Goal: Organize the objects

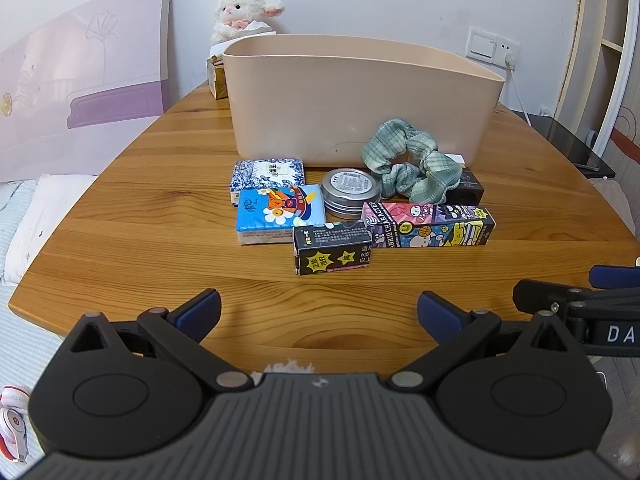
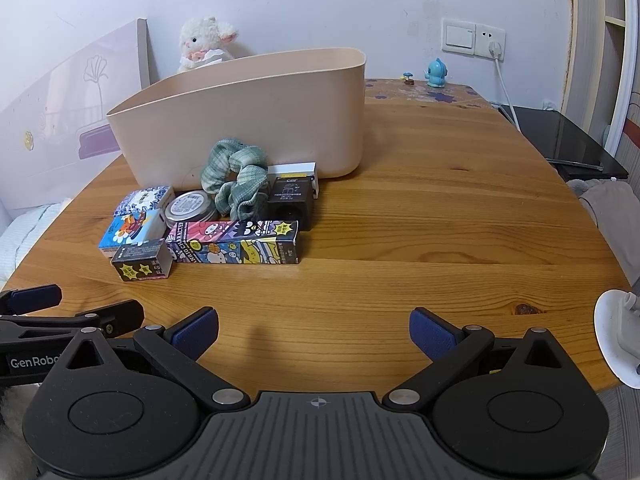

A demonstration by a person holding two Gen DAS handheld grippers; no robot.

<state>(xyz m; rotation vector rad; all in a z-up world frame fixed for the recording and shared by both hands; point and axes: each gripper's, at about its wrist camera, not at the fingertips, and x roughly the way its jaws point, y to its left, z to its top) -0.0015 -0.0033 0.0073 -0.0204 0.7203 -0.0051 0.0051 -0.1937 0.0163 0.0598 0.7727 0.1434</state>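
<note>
Beige plastic, the bin (image 1: pixel 352 100) stands on the wooden tabletop (image 1: pixel 140 240); from the left wrist we cannot see inside it. Before it we see the clutter, the long cartoon box (image 1: pixel 430 225) lying flat, its long axis running left to right. Our left tool (image 1: pixel 319 310) is spread wide, holding nothing.

From the right wrist, the bin (image 2: pixel 256 120) hides its inside too. The cartoon box (image 2: pixel 236 242) lies crosswise near the scrunchie (image 2: pixel 236 180). Our right tool (image 2: pixel 314 330) is spread, empty.

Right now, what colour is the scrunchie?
Green and white plaid scrunchie, clearest in the left wrist view.
</note>
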